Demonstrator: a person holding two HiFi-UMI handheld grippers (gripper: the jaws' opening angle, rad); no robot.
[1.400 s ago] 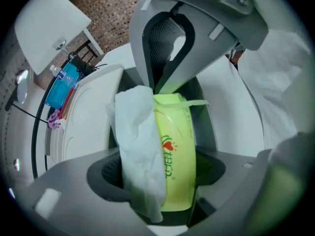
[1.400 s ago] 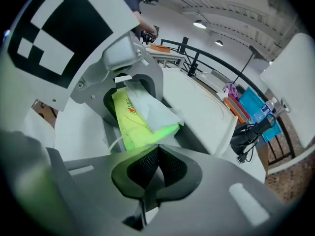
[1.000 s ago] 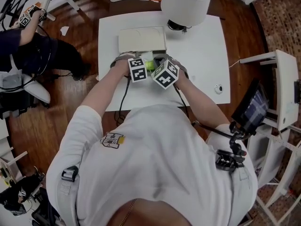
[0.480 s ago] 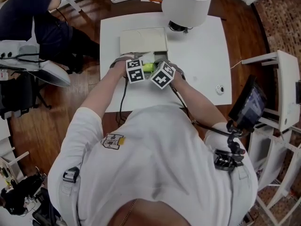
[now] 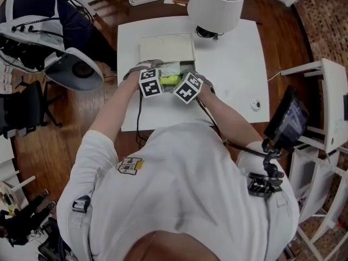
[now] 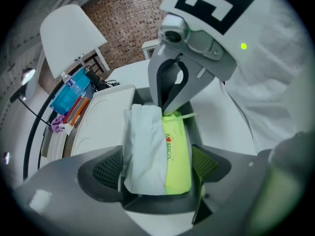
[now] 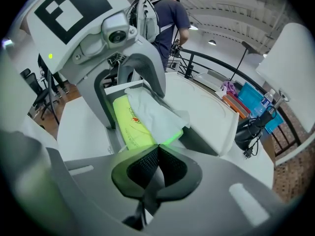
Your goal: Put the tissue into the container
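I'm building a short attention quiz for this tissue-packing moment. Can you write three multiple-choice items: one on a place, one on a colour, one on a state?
1. Where is the tissue pack?
A. On the floor
B. Between the jaws of the left hand-held gripper
C. On top of the lamp

2. What colour is the pack's wrapper?
A. Red
B. Black
C. Lime green

3. How do the jaws of the right hand-held gripper stand?
A. Together, pinching the pack's end
B. Wide apart and empty
C. Around a cable

Answers:
1 B: the left gripper view shows the pack lying between those jaws, which are opening.
2 C: the wrapper is green, with white tissue beside it.
3 A: the right gripper view shows the pads meeting on the pack's edge.
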